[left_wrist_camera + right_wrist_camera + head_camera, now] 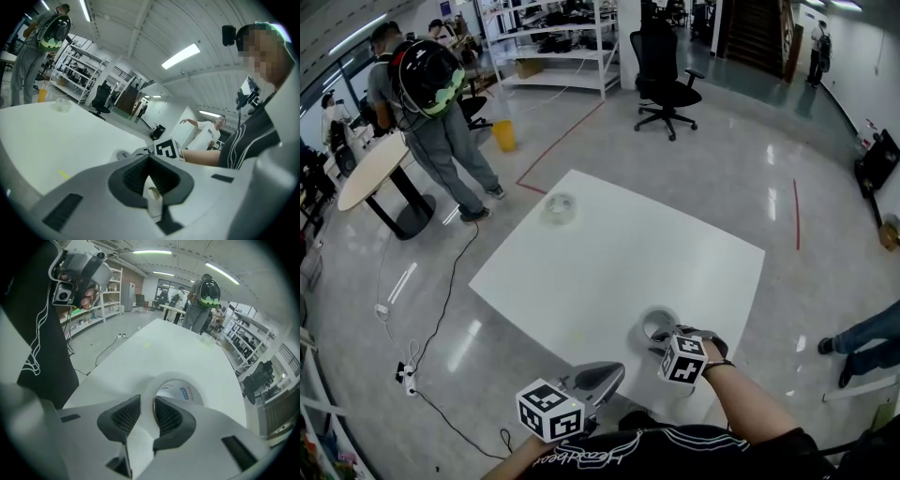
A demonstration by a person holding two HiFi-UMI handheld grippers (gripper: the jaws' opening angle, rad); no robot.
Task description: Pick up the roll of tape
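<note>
Your right gripper grips the tape wall on the table; your left gripper is clenched, empty.

Roll of tape on table, near right, right claw astride it, second roll far left

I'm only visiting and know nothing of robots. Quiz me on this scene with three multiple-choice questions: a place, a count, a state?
1. Where is the far roll of tape? A by the far corner of the table; B at its middle; C on the floor.
2. How many tape rolls lie on the table? A one; B two; C four.
3. How does the right gripper hold its jaws? A wide over bare table; B shut on nothing; C shut on the near roll of tape.
A: the head view shows it there. B: one far, one at the right gripper. C: its wall sits pinched between the pads.
</note>
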